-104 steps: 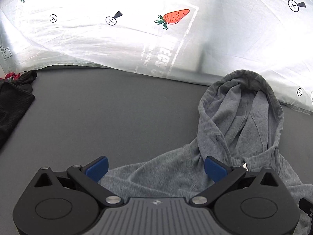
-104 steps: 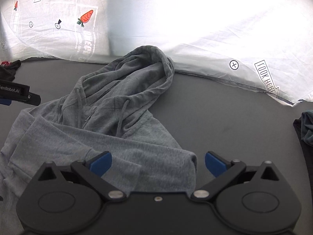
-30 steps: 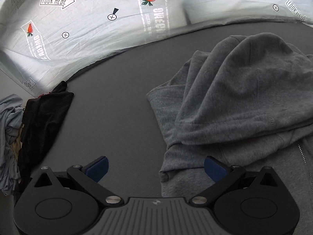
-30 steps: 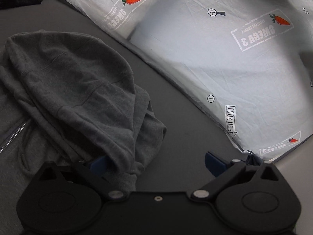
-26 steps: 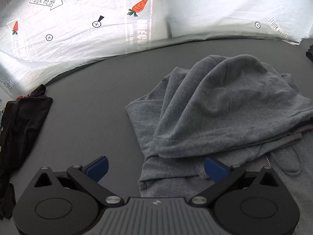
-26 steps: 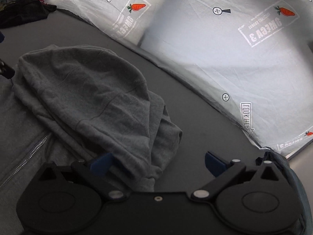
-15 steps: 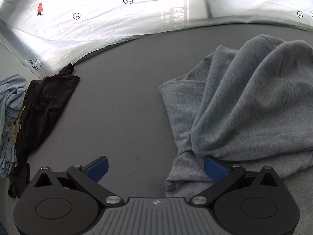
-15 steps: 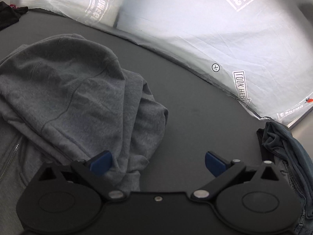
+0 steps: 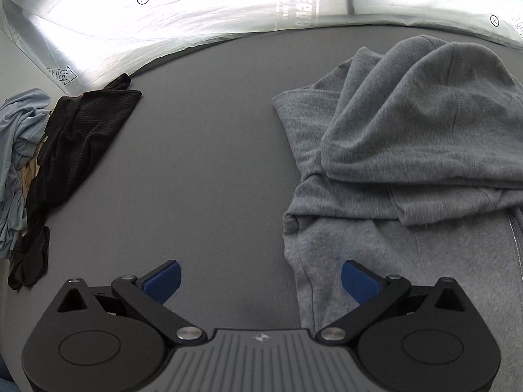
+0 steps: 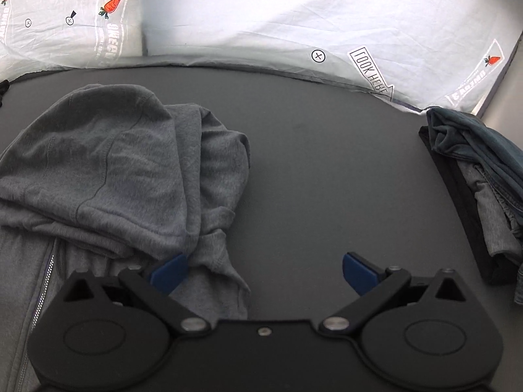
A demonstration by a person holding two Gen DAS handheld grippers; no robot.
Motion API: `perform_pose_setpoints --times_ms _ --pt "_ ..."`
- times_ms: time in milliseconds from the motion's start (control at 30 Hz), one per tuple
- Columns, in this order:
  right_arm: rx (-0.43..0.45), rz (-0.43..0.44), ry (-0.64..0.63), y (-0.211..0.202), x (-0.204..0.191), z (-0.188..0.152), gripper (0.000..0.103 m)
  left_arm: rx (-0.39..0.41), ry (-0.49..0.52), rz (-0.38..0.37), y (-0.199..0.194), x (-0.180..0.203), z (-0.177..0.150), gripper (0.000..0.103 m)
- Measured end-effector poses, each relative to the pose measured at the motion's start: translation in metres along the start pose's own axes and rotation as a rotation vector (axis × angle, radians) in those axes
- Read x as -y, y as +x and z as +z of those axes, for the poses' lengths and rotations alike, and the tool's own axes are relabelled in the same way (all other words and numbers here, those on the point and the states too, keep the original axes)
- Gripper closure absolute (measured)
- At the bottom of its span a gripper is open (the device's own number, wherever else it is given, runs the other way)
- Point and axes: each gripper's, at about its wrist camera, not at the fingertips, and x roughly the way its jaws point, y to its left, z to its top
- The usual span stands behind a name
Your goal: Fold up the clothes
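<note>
A grey zip hoodie (image 9: pixel 408 150) lies on the dark grey table, its hood folded down over the chest and its sleeves tucked under. It also shows in the right wrist view (image 10: pixel 114 170). My left gripper (image 9: pixel 260 279) is open and empty at the hoodie's left edge, its right fingertip (image 9: pixel 358 281) over the fabric. My right gripper (image 10: pixel 264 272) is open and empty at the hoodie's right edge, its left fingertip (image 10: pixel 168 272) against the folded sleeve.
A black garment (image 9: pixel 75 140) and a light blue one (image 9: pixel 16 150) are piled at the table's left edge. A stack of dark folded clothes (image 10: pixel 477 189) sits at the right edge. A white printed sheet (image 10: pixel 294 16) hangs behind the table (image 10: pixel 327 179).
Both grippers have drawn back a little from the hoodie and turned. The hood lies folded down over the chest, where 3.5 s ago it lay spread upward. Both stay open.
</note>
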Motion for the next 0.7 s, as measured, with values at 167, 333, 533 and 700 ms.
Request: perform_pose_setpoints --times_ms 167,333,533,700 --pt "-0.1 0.027 0.018 -0.014 -0.004 -0.05 0.001 0.016 0.018 -0.029 -0.018 -0.001 -0.04 0.0" --pt "-0.131 0.031 0.085 -0.035 0.0 -0.081 0.001 -0.011 0.008 -0.068 -0.027 -0.01 -0.063 0.0" --pt "-0.175 0.072 0.178 -0.064 0.013 -0.114 0.014 -0.065 -0.015 -0.154 -0.044 -0.022 -0.098 0.0" --pt "-0.2 0.118 0.168 -0.093 0.017 -0.145 0.017 -0.096 -0.065 -0.257 -0.062 -0.035 -0.134 0.0"
